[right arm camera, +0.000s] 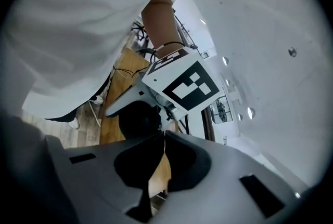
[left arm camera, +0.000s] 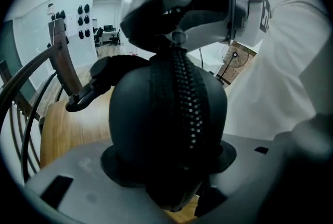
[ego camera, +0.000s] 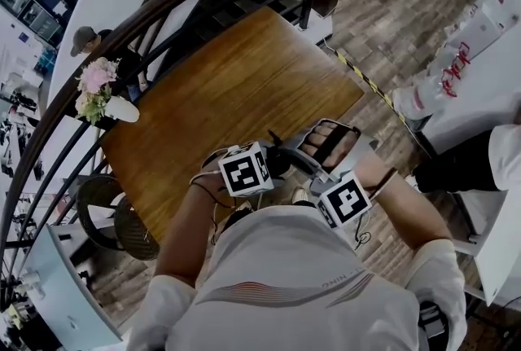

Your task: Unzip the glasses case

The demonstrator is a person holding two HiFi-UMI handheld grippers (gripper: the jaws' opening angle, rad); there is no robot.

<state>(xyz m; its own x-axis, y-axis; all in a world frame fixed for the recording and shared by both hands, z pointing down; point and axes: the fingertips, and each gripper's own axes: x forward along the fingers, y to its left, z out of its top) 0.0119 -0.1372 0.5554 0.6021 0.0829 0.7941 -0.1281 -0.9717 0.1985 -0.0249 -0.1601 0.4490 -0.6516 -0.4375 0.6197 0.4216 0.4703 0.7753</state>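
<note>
At the far left of the head view, pink flowers [ego camera: 94,85] in a white vase [ego camera: 122,109] sit near the left edge of the wooden table [ego camera: 244,81]. Closer in, near the person's chest, the left gripper [left arm camera: 169,176] has its grey jaws clamped on the lower end of the black glasses case [left arm camera: 130,119], which stands upright between them. The zipper [left arm camera: 182,98] runs up the middle of the case, its teeth meshed along the length that shows. To the right, the right gripper [right arm camera: 164,135] has its jaws pressed together at the top of the case, pinching the small metal zipper pull [left arm camera: 178,37].
</note>
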